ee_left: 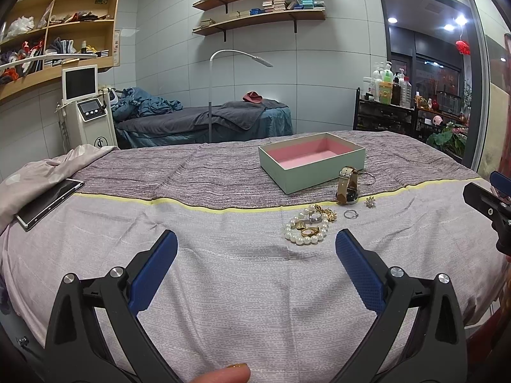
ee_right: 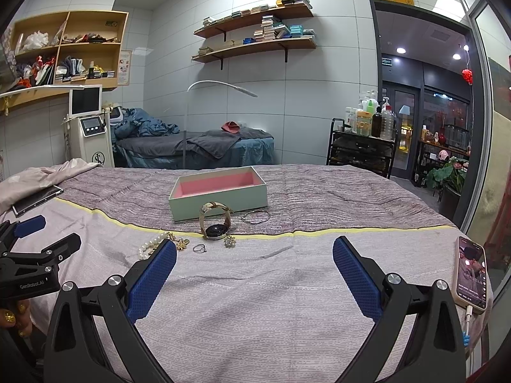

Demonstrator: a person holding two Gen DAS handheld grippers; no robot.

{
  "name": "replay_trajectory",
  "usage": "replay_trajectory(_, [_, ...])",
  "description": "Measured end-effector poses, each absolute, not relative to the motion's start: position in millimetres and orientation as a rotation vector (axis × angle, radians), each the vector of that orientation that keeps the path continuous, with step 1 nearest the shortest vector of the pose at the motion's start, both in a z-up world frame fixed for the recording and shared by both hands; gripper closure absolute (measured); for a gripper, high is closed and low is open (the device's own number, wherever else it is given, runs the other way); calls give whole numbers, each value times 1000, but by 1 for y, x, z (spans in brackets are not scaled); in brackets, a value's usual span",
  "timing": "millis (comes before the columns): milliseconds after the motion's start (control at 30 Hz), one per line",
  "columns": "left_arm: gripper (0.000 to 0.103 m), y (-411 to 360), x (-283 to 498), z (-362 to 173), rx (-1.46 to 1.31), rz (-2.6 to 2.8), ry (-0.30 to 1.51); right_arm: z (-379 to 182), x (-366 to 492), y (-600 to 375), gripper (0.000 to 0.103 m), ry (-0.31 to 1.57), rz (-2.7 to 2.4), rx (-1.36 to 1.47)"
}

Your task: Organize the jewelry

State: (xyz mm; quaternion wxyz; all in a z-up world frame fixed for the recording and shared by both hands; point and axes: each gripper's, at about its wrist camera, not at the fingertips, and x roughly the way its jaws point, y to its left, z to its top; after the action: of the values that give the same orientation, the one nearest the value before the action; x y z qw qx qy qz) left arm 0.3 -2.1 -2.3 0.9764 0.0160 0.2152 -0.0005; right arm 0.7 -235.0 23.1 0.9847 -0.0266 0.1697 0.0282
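Both tongs are spread wide and carry nothing. The left tongs (ee_left: 256, 249) hover over the bed (ee_left: 223, 287) on the near side of the box, close to the pearl cluster; the right tongs (ee_right: 254, 257) hover further to the right over bare cover.

**Location of task items, relative to the box (ee_left: 322, 175)**
- Watch (ee_left: 347, 188): standing on edge on its strap, just beside the box's near wall.
- Thin bangle (ee_right: 255, 216): flat on the cover beside the watch, near the box's near right corner.
- Pearl bracelet (ee_left: 306, 228): further toward the camera than the watch, with gold rings (ee_left: 309, 230) and other small gold pieces lying inside and against its loop.
- Silver ring (ee_left: 350, 214) and small sparkling brooch (ee_left: 369, 203): apart from the pearls, between them and the watch.

**Container**
- One open box, pale green outside, pink lining. In both views the visible part of its floor is bare; the strip behind the near wall is hidden.

**Risks, as judged**
- Pearls and gold pieces touch and overlap. A pinch there could lift two items together or drag the strand and scatter the rings.
- The silver ring lies flat on soft fabric; the pads may pinch cloth with it or push it into a fold.
- The watch's upright stance looks unsteady; a brush from either tool could topple it onto the brooch.
- A phone (ee_right: 472, 274) on its cable lies at the bed's right edge, well away from the box, within a sweep of the right tool.
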Motion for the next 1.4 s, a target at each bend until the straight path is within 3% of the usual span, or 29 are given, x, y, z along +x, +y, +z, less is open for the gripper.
replay_trajectory(1400, [5, -5, 4, -8, 48, -8, 459, 13, 3, -229, 6, 368, 67, -51])
